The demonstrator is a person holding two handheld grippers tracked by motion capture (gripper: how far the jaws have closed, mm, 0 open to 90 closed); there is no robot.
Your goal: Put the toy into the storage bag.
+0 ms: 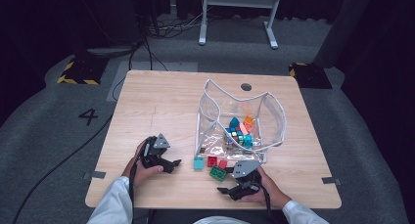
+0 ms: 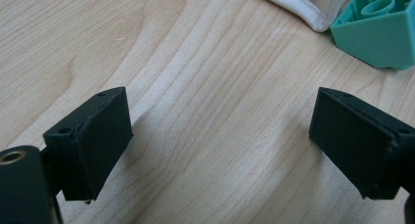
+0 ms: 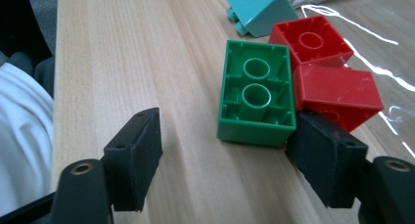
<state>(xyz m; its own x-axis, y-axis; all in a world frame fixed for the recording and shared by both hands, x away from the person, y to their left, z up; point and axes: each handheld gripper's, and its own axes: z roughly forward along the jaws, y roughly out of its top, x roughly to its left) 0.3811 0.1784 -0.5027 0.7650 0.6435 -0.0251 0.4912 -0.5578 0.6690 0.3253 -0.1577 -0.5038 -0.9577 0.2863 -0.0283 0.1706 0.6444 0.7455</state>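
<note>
Pale wood table point(image 1: 147, 106): near its front edge, beside the bag point(image 1: 235, 121), the green brick point(image 3: 255, 99) lies ahead of the spread, empty right gripper point(image 3: 235, 155); jaws should be centred on it before closing. The left gripper point(image 2: 220, 141) is spread, empty.

Loose bricks on table: 2 red point(image 3: 310, 40), 1 green point(image 3: 255, 93), 1 teal point(image 3: 260, 8); 1 clear pouch point(image 1: 271, 117).

Pale wooden table point(image 1: 147, 111), matt, fine straight grain. Clear glossy plastic bag point(image 1: 264, 111) with white cloth-like edging, catching bright reflections. Smooth, slightly shiny moulded plastic on green brick point(image 3: 255, 100), two red bricks point(image 3: 337, 89) and teal brick point(image 3: 257, 9). Matt black jaw pads on right gripper point(image 3: 235, 158) and left gripper point(image 2: 220, 141), faintly rubbery; small brass-coloured metal insert.
</note>
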